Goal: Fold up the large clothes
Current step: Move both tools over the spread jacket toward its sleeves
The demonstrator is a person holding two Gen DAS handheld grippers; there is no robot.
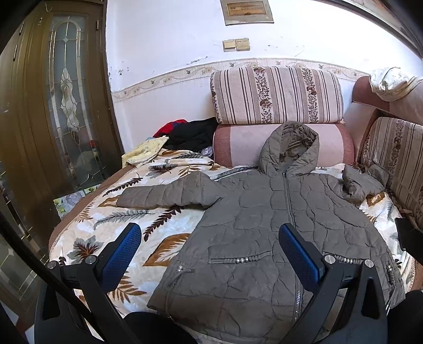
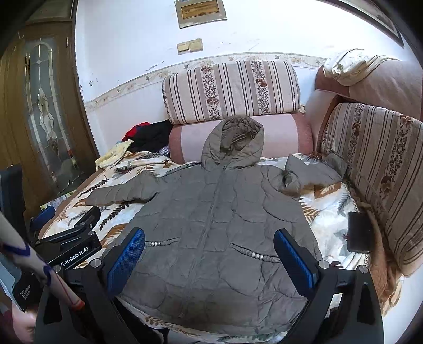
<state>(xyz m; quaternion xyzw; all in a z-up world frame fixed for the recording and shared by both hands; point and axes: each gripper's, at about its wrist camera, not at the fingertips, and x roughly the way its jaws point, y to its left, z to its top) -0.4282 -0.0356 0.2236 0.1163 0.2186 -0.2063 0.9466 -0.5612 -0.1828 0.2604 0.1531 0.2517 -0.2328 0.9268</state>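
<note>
Jacket [image 1: 264, 225], grey and quilted, lies front-up and zipped on my leaf-print blanket [image 1: 164, 238], hood toward the far cushions. My left gripper [image 1: 210, 254] and right gripper [image 2: 208, 260] both hang spread wide above its near hem, holding nothing. Only the right view shows the left tool's body.

The one clear marking is "GenRobot.AI", in white letters on the black body of the left gripper [image 2: 69, 239], seen at the near left of the right wrist view. Just below it, at the near left edge, a black tag [image 2: 25, 292] carries small white lettering too blurred to read. The framed plaque [image 2: 201, 12] on the far wall shows marks that cannot be made out.
</note>
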